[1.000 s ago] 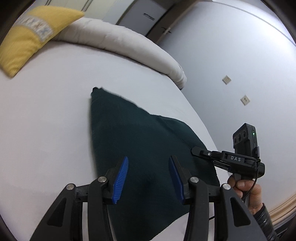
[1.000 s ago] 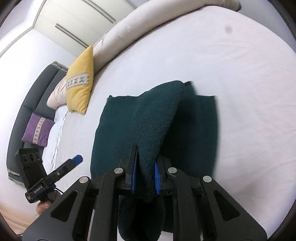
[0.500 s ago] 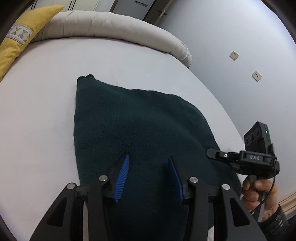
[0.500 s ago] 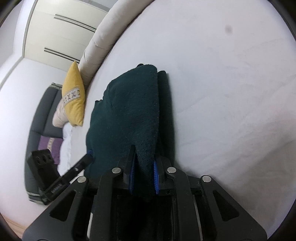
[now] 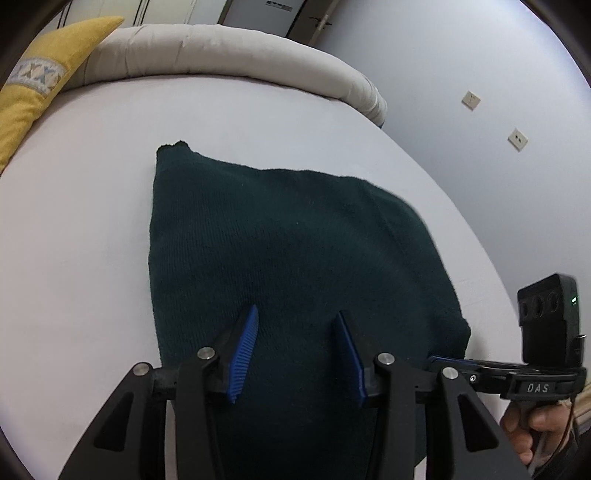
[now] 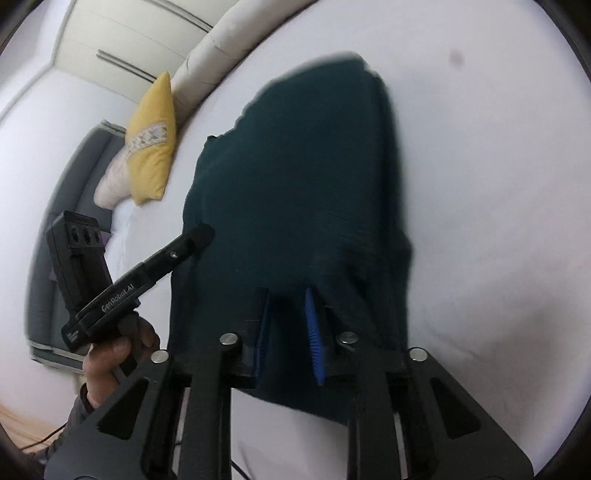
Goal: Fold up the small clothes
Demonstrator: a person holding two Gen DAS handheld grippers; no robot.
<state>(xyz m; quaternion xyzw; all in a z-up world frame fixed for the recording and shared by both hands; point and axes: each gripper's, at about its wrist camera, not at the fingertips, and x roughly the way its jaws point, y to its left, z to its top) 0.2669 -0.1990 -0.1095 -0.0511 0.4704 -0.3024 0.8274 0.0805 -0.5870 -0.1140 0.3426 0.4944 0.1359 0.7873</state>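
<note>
Dark-green knit garment (image 5: 295, 251) now released flat, right gripper (image 6: 290, 321) jaws parted, left gripper (image 5: 297, 347) open.

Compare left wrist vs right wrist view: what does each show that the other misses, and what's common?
Left wrist only: wall outlets, a door edge, and the right gripper seen from the side at the cloth's near right corner.

Right wrist only: grey sofa, pale cushion, wardrobe doors, and the left gripper seen from the side.

Both: dark green cloth on the white bed, yellow pillow, beige bolster.
</note>
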